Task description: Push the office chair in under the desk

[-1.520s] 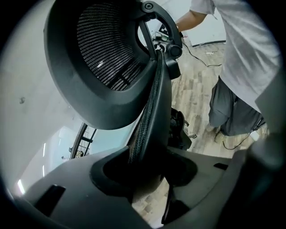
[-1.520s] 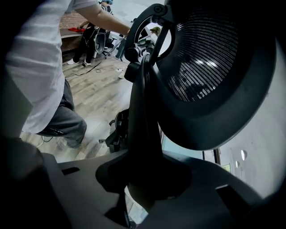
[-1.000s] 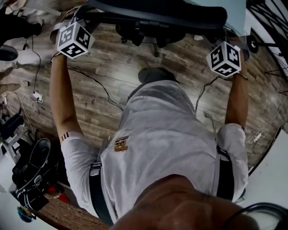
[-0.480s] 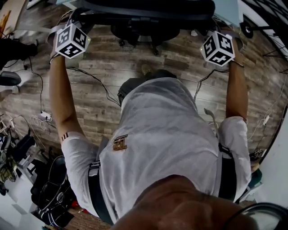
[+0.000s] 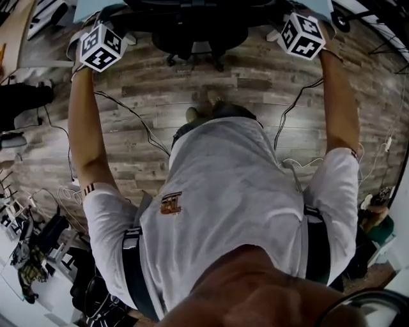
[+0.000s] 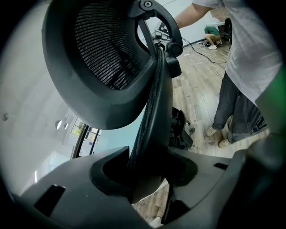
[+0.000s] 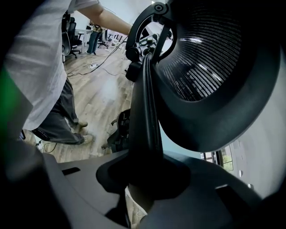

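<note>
Left tool [image 6: 149, 175] and right tool [image 7: 143, 179] each clamp a side edge of the office chair [image 5: 198, 29] backrest, at 11 and 1 o'clock, likely for a straight, even push. Chair sits at 12 o'clock, apparently partly under the counter [image 5: 87, 9].

Black office chair [image 5: 192, 35], upright, drawn close against the near edge of the pale blue counter [image 5: 89, 9]. Castor base showing on the wood floor just this side of that edge; seat mostly out of sight at the frame top. Curved mesh headrest [image 6: 103, 58] on a black bracket above the backrest. Thin mesh-wrapped backrest rim [image 6: 149, 120] running up toward it, facing away from the counter.
</note>
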Tool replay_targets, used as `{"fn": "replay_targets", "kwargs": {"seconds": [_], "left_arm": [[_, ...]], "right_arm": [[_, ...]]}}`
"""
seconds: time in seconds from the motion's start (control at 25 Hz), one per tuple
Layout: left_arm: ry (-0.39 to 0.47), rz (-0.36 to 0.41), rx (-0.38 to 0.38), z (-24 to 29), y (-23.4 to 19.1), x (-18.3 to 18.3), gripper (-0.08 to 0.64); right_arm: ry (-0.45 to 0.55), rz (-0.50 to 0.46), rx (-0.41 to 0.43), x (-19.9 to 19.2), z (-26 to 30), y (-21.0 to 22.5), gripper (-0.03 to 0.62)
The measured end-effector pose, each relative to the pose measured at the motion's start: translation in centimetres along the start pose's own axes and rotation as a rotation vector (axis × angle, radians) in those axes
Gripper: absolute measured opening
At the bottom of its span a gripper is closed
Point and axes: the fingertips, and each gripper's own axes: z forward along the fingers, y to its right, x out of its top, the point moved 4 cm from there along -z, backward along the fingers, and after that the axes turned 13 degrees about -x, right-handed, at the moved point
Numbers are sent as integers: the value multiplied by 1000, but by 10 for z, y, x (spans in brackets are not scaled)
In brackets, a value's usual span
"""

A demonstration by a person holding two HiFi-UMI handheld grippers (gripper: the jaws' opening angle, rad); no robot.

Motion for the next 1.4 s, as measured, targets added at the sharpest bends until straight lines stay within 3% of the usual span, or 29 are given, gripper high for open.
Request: {"fn": "replay_targets", "kwargs": {"seconds": [0.52,0.6,0.72,0.92,1.12,1.28,1.4], "left_arm": [[25,10,38,-1,-22,-19,220],[41,-1,56,-2,-21,-21,230],[60,11,83,-8,-18,-25,295],[151,-5,150,-35,-13,-28,302],[302,-76,190,-63,-5,-24,302],[564,-183,205,-103,2,-5,302],[773,-256,191,-133,11,17,302]], "right_arm": [[-52,25,13,20,13,11,118],[-63,47,0,20,15,11,135],[-85,91,-23,16,16,9,223],[-53,165,-103,17,1,13,236],[-46,194,-155,21,-18,19,244],[-6,280,-195,31,-46,24,244],[83,392,-240,49,-73,29,244]]}}
